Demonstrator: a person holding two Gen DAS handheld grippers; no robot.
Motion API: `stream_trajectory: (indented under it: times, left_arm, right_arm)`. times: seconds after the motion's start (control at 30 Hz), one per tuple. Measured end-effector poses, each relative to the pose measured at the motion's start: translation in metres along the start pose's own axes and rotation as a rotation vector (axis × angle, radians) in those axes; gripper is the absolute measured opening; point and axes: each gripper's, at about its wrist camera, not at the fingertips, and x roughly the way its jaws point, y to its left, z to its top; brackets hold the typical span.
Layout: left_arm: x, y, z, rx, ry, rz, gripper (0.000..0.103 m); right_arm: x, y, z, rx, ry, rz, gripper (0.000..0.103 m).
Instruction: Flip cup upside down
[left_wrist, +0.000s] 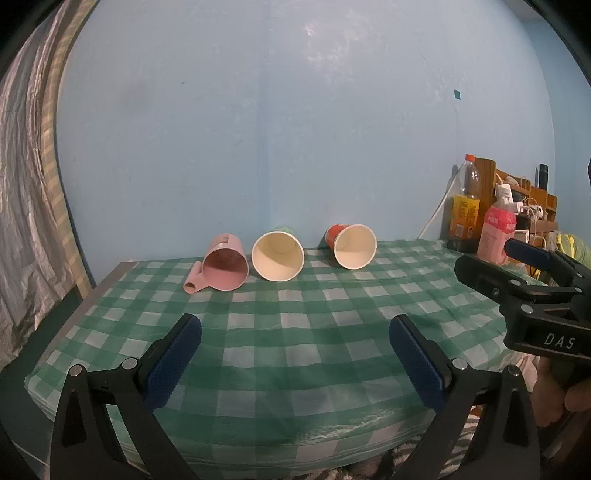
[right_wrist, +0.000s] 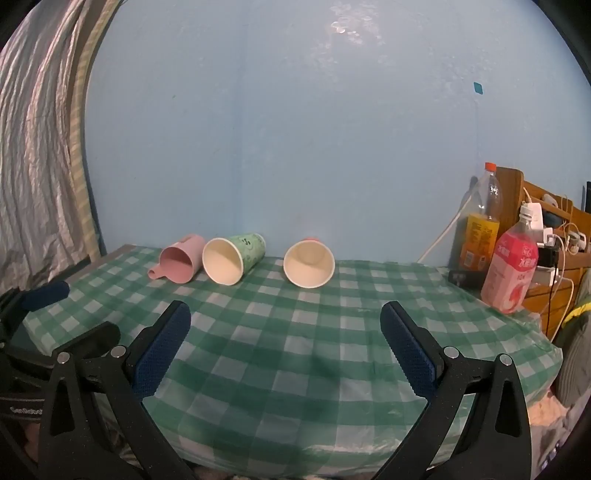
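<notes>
**Three cups on their sides, both grippers waiting wide**

We hold both tools back at the near edge of the table (left_wrist: 110, 291), well apart from the cups. Left gripper (left_wrist: 295, 354): blue pads spread, nothing between them. Right gripper (right_wrist: 286, 347): likewise released and empty. In the left view the right tool shows at the right margin; its jaws there cannot be read, but its own camera settles it.

The cups lie in a row near the far edge, by the blue wall (left_wrist: 258, 129), all tipped over with mouths turned toward us.
- Pink mug (left_wrist: 225, 267), leftmost, handle resting on the checked cloth (left_wrist: 295, 332) and pointing our way.
- Green paper cup (right_wrist: 234, 258), middle, just beside the mug; whether they touch we cannot tell.
- Red paper cup (left_wrist: 351, 245), rightmost, standing apart from the other two.

Contents: all three look empty, with pale bare interiors and no liquid on the cloth.

We judge that lying mouth-forward leaves the sides exposed, so pads could close across a cup wall and rotate it mouth-down. Which cup is meant the task does not say. Nothing is flipped yet.

Two drink bottles (right_wrist: 511, 269) stand at the right end, clear of the row; the paper walls may crush under a hard squeeze.
</notes>
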Motion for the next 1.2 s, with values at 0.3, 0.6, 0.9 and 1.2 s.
stream_trajectory:
  times: [0.3,0.6,0.9,1.2]
  left_arm:
    - [-0.0005,-0.0020,-0.0013,0.003,-0.001,0.001,0.103]
    - [-0.0007,-0.0018,-0.0022,0.005,0.002,-0.001,0.103]
    - [0.0005,-0.0038,-0.0042,0.010,0.011,-0.002,0.103]
    - [0.0010,-0.0045,-0.0042,0.011,0.012,-0.001,0.103]
  right_arm:
    - [0.0016,0.0022,-0.0019,-0.006,0.005,0.001,0.101]
    - [0.0021,0.0029,-0.0021,-0.009,0.009,0.002,0.101]
    - [0.0025,0.0032,-0.0024,-0.009,0.009,0.002,0.101]
    - [0.0033,0.0041,-0.0028,-0.012,0.014,0.004,0.101]
